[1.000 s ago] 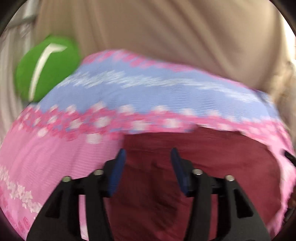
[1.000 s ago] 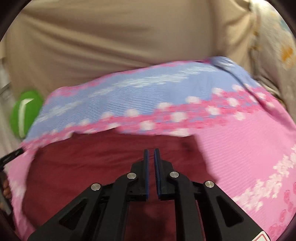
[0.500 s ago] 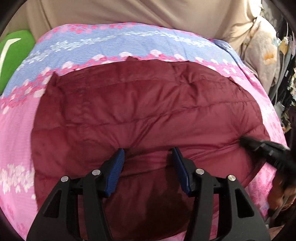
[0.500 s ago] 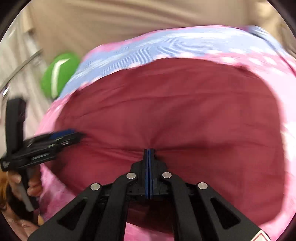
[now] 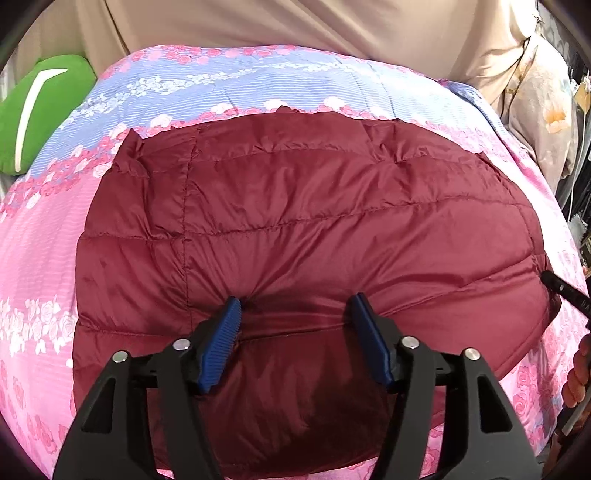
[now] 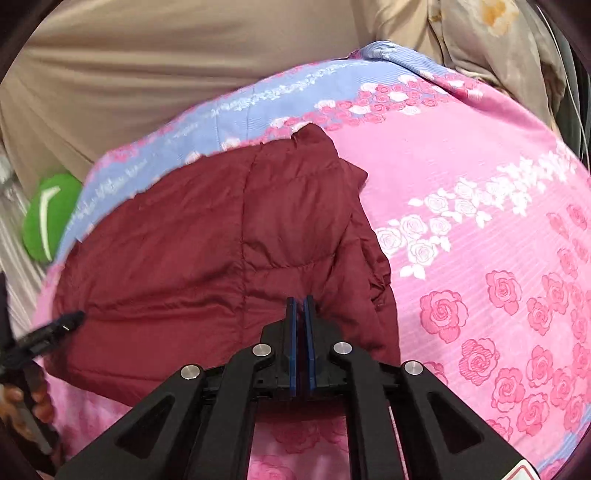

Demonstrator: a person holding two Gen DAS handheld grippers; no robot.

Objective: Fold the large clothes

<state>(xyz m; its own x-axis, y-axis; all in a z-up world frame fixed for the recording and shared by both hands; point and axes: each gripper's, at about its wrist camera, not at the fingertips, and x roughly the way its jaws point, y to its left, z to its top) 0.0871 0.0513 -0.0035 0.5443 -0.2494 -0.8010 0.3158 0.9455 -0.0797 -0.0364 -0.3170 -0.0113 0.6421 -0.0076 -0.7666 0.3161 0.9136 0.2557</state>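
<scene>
**Already halved, a maroon jacket waits for its next fold**

Now both tools hover over a quilted maroon down jacket [image 5: 295, 229] lying folded on a bed, spread across a pink and blue rose-print quilt [image 5: 40, 251]. The left gripper [image 5: 295, 325] sits low over the jacket's near edge, its blue-padded jaws having just spread wider; puffy fabric bulges between them, but the pads do not press on it. The right gripper [image 6: 300, 332] works at the jacket's right-hand side, near where the fabric meets the quilt; its jaws are all but closed, and no cloth can be seen caught between the pads.

To do the step well, the left jaws likely need to bite a full thickness of the slippery shell at the near hem before lifting, with the right taking a matching hold further along that edge, so the padded layers rise together rather than slide apart. Trapped air may make the jacket spring back; pressing it flat after the fold should help.

Beyond the quilt's far edge hangs a beige cloth [image 5: 295, 33]. A green cushion [image 5: 37, 110] sits past the quilt's far left corner, and pale floral fabric [image 6: 491, 44] is bunched past the far right corner.
</scene>
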